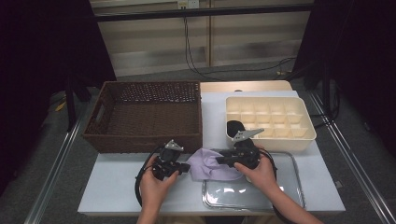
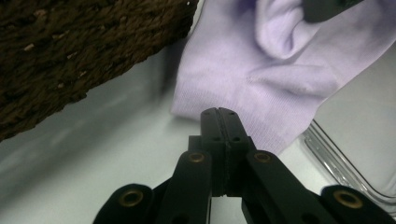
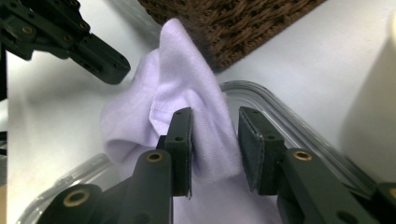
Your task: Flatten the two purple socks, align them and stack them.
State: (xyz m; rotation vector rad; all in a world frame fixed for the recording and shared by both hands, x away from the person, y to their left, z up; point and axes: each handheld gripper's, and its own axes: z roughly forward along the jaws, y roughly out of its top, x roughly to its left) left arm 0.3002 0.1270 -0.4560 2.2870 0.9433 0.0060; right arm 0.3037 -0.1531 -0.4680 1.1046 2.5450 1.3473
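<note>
A lilac cloth (image 1: 210,165) (image 2: 280,79) (image 3: 177,93) lies crumpled across the left rim of a shallow clear tray (image 1: 289,196) (image 3: 261,100) at the table's front. My right gripper (image 1: 219,162) (image 3: 215,116) reaches in from the right. Its jaws stand apart around a raised fold of the cloth, which leans on one pad and is clear of the other. My left gripper (image 1: 186,168) (image 2: 219,114) points at the cloth's left edge. Its jaws are pressed together with nothing visible between them, the tips right at the hem.
A dark wicker basket (image 1: 140,140) stands just behind the left hand. A cream box (image 1: 299,135) of several compartments sits behind the tray, with a black item (image 1: 235,127) in its near left cell. White tabletop shows to the left of the left hand.
</note>
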